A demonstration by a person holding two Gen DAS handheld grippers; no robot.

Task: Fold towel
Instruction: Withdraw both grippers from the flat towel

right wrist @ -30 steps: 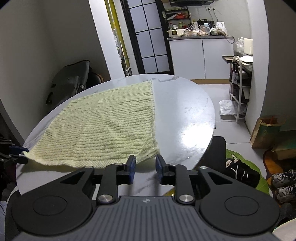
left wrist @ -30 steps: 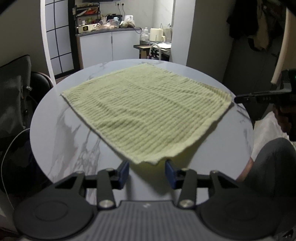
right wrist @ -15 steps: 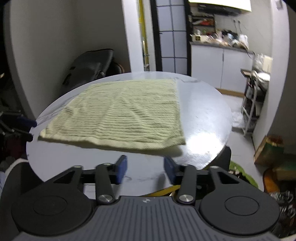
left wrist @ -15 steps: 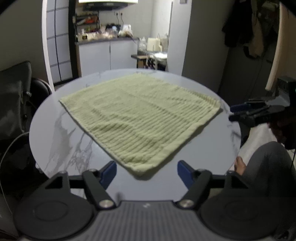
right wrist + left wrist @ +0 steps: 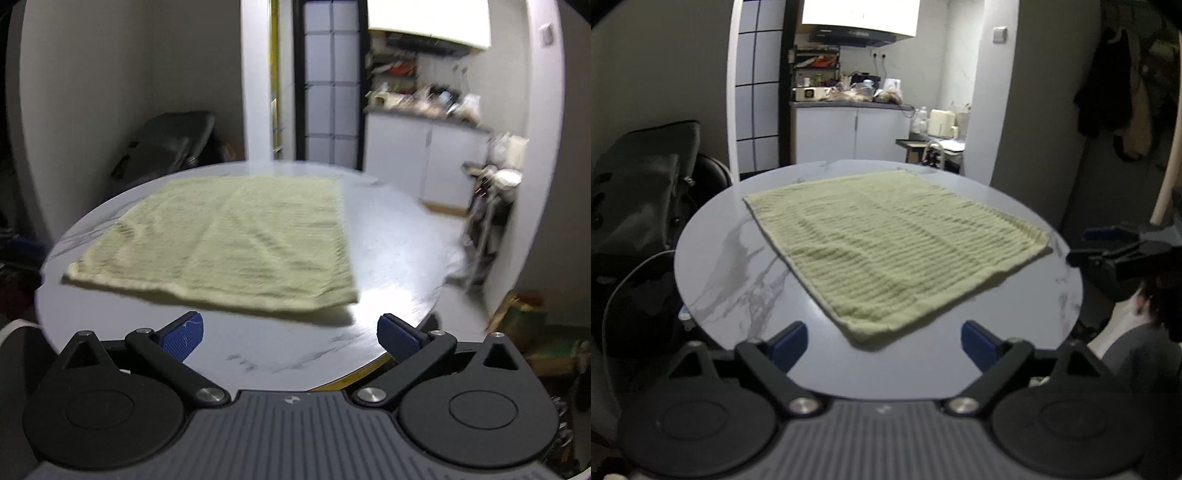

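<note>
A pale green ribbed towel (image 5: 886,247) lies spread flat on the round marble table (image 5: 731,266). My left gripper (image 5: 882,343) hovers just short of the towel's near corner. Its jaws are opening wide; the corner tip lies in line between the blue pads (image 5: 788,343) but touches neither. In the right wrist view the towel (image 5: 240,240) lies just beyond my right gripper (image 5: 290,336). Those jaws are opening too, with only bare table (image 5: 388,240) between them. The right gripper (image 5: 1089,244) also shows beside the towel's right corner.
A black bag on a chair (image 5: 639,192) stands left of the table. White kitchen cabinets (image 5: 849,125) fill the back. A person's leg (image 5: 1137,354) is at the table's right. A trolley (image 5: 491,206) and a paper bag (image 5: 524,310) stand on the floor.
Both pairs of jaws have spread wide and drawn back from the towel's near corners. The corners have dropped and the towel now lies flat.
</note>
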